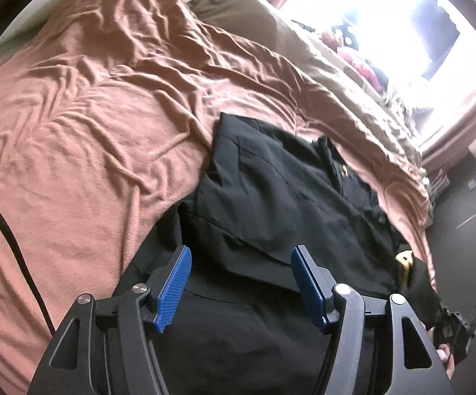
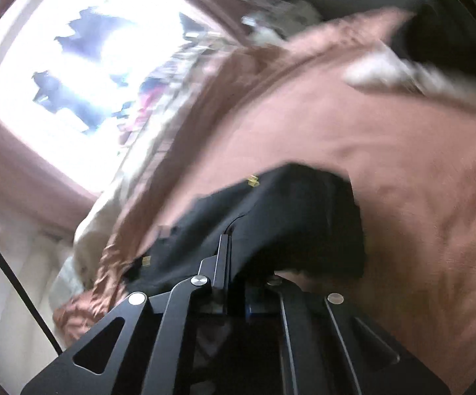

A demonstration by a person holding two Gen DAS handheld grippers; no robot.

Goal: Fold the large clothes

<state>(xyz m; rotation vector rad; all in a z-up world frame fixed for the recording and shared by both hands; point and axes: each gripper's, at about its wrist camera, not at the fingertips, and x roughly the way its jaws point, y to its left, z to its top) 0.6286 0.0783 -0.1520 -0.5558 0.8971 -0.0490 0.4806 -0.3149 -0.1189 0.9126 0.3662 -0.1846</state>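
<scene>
A black garment [image 1: 270, 197] with small yellow marks lies partly folded on a bed with a wrinkled pink-brown sheet [image 1: 89, 115]. My left gripper [image 1: 241, 279] is open above the garment's near part, its blue pads [image 1: 173, 286] spread wide with nothing between them. My right gripper [image 2: 234, 250] is shut on the black garment [image 2: 287, 217], whose cloth drapes over the jaws and hides the fingertips. The right wrist view is blurred. The right gripper also shows at the left wrist view's lower right edge [image 1: 458, 326], at the garment's edge.
A beige blanket [image 1: 336, 75] lies along the bed's far side under a bright window [image 1: 402, 16]. Colourful items [image 1: 359, 62] sit by the window. A black cable [image 1: 17, 250] crosses the sheet at left. Dark furniture [image 1: 475, 204] stands at right.
</scene>
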